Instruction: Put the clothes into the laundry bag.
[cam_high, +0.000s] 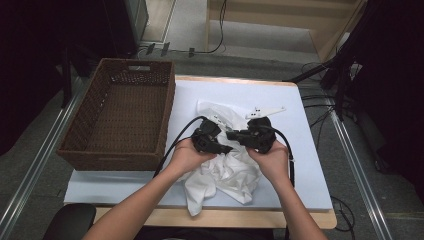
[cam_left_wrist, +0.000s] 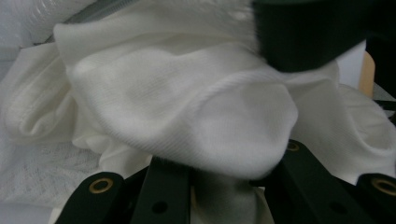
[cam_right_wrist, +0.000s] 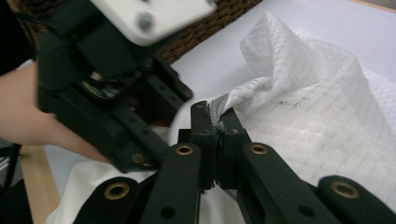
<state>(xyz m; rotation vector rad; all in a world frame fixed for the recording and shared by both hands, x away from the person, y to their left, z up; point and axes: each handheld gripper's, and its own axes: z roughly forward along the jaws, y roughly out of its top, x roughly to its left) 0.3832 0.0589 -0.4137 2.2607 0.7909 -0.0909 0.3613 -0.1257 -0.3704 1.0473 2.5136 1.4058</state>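
A pale blue mat (cam_high: 300, 150) covers the desk (cam_high: 225, 218), with dark floor and cables around it. On the mat lies a crumpled white cloth (cam_high: 227, 172), just below both tools. The right tool (cam_high: 235, 136) is clenched on a mesh edge of the cloth, its jaws pressed together on the fabric. The left tool (cam_high: 227, 148) grasps a bunched fold between its jaws, close against the right tool. A wicker basket (cam_high: 100, 150) sits well left of the left tool.
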